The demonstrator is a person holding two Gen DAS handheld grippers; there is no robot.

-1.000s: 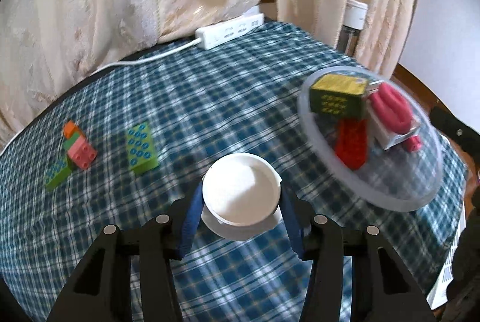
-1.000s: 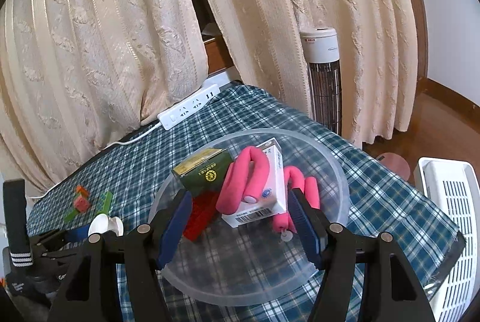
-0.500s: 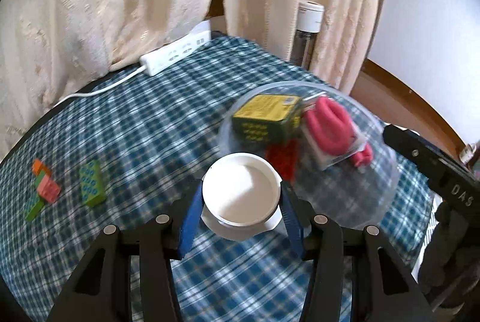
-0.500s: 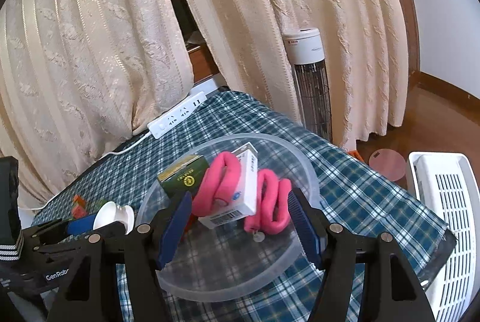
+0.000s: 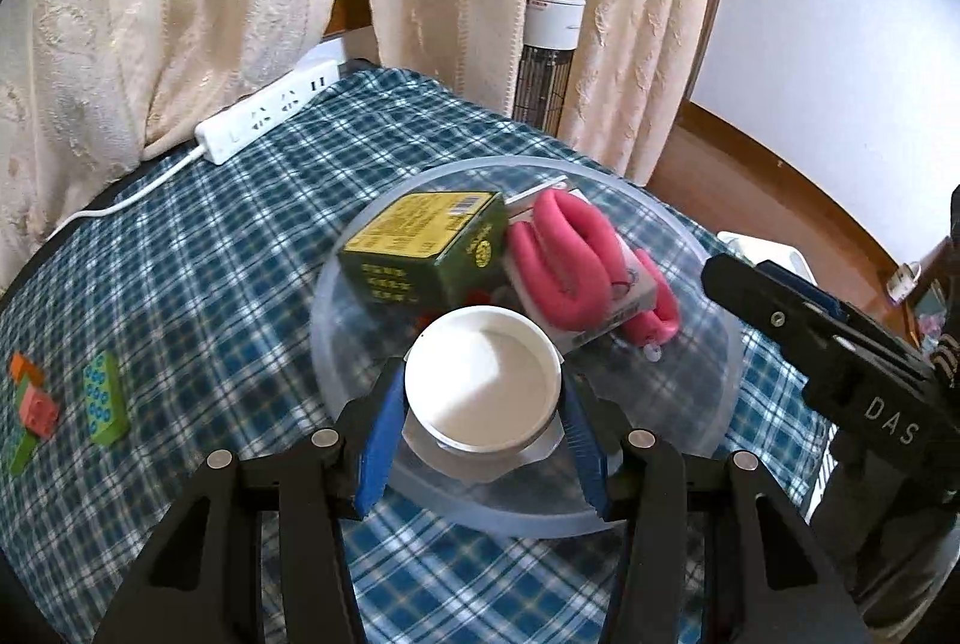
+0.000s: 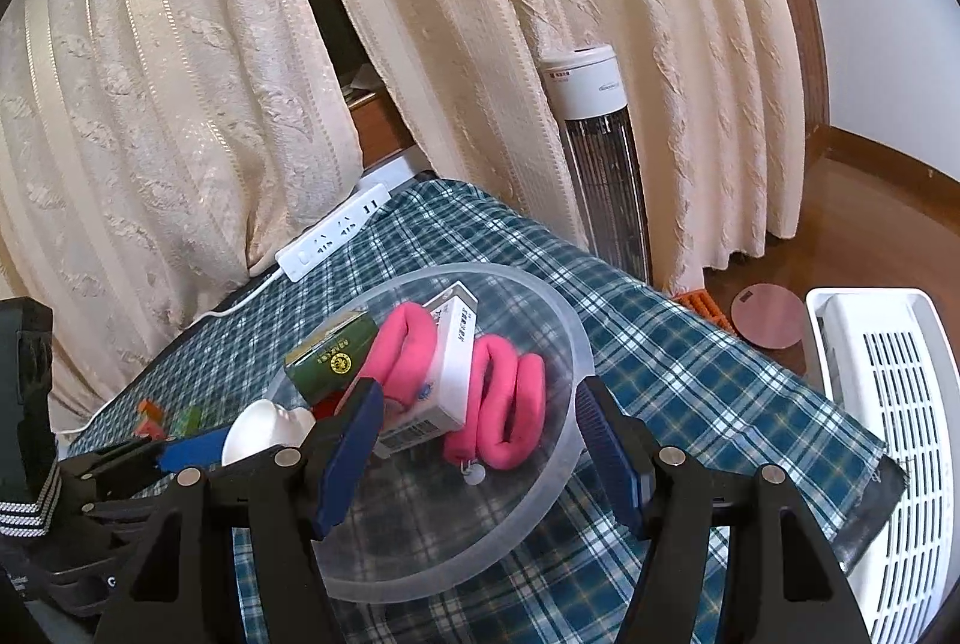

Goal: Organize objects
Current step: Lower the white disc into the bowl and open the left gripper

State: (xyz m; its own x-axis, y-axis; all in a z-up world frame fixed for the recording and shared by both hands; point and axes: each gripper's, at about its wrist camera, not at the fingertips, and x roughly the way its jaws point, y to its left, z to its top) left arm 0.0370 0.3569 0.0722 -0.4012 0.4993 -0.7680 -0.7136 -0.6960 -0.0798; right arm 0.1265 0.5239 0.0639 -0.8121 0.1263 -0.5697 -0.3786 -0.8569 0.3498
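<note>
My left gripper (image 5: 480,440) is shut on a white cup (image 5: 483,386) and holds it over the near rim of a clear plastic bowl (image 5: 702,248). The bowl holds a green box (image 5: 420,254), a white box (image 6: 453,362) wrapped in a pink foam strip (image 5: 570,254), and a red brick mostly hidden under them. My right gripper (image 6: 480,455) is open and empty, its jaws spread above the bowl (image 6: 567,320). The cup also shows in the right wrist view (image 6: 264,431).
Green, pink and orange bricks (image 5: 105,395) lie on the checked cloth at the left. A white power strip (image 5: 267,119) lies at the back by the curtains. A tower heater (image 6: 600,152) and a white appliance (image 6: 888,404) stand off the table's right edge.
My left gripper has swung right with the cup, from over the cloth to over the bowl's near rim. The right gripper has stayed open above the bowl.
</note>
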